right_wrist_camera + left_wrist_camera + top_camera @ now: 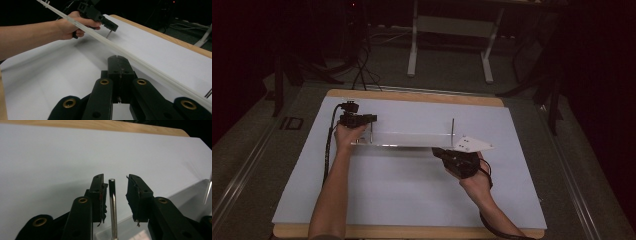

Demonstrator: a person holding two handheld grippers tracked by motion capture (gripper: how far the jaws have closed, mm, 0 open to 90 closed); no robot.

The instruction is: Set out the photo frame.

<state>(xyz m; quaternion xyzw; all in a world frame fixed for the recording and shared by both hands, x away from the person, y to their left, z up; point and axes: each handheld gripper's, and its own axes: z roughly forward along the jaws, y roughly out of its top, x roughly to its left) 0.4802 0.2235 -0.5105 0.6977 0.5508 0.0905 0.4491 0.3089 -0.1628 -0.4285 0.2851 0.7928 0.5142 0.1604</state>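
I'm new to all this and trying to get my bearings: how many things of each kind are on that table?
Black hand-held tools: 2, left tool, right tool
Clear plastic plate: 1, plate
Upright metal pins on the plate: 2, left pin, right pin
White sheet covering the table: 1, sheet
Total: 6

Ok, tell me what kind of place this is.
Probably a lab or workshop set up for recording. A wooden table covered by a white sheet stands in a dark room, with cables on the floor and the legs of a workbench behind.
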